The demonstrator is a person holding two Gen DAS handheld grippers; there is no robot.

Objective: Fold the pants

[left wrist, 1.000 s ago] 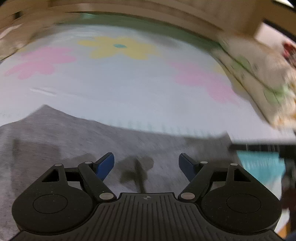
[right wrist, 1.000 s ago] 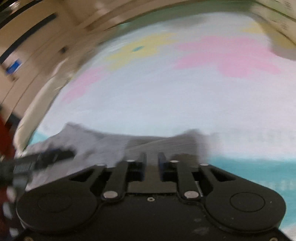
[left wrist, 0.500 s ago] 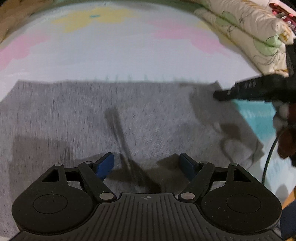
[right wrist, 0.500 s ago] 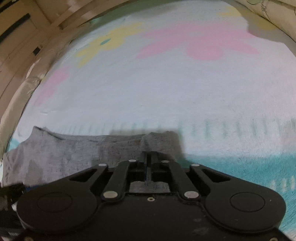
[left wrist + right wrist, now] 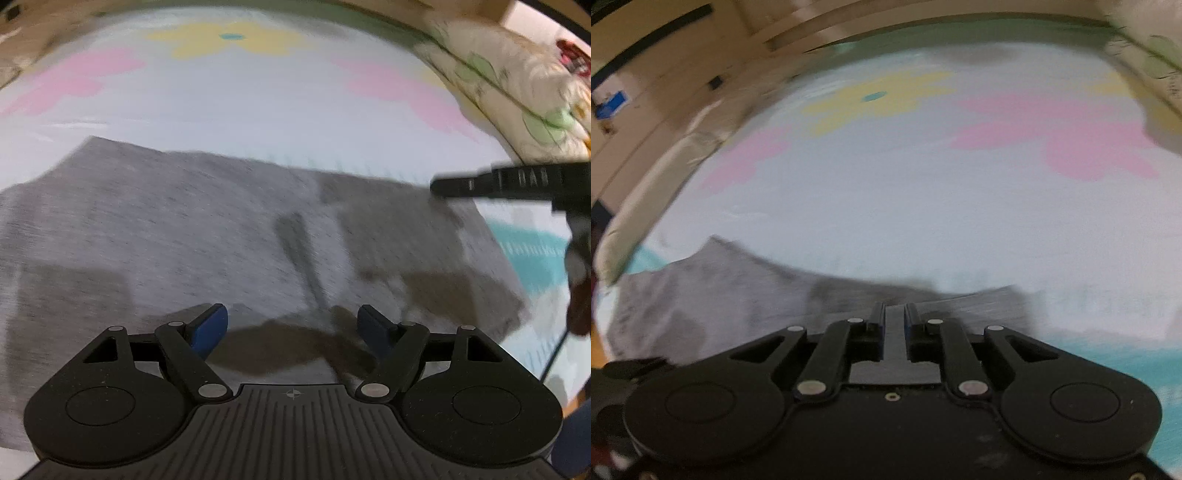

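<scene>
Grey pants [image 5: 184, 229] lie spread flat on a pale bedspread with pink and yellow flowers [image 5: 258, 103]. My left gripper [image 5: 291, 325] hovers over the middle of the cloth, open, with nothing between its blue pads. My right gripper [image 5: 894, 314] is at the pants' [image 5: 720, 295] far right edge. Its jaws are opening and stand a narrow gap apart, with grey cloth showing in the gap. In the left wrist view the right gripper [image 5: 437, 186] reaches in as a black bar over the pants' right corner.
A folded quilt with a green leaf print [image 5: 517, 81] lies along the right side of the bed. A teal stripe of the bedspread [image 5: 528, 254] runs beside the pants. A wooden frame [image 5: 683, 74] borders the bed at the left.
The right gripper's fingers, pressed together on the pants' edge half a second ago, now stand slightly apart. Both grippers have shifted sideways over the cloth; the left stays open.
</scene>
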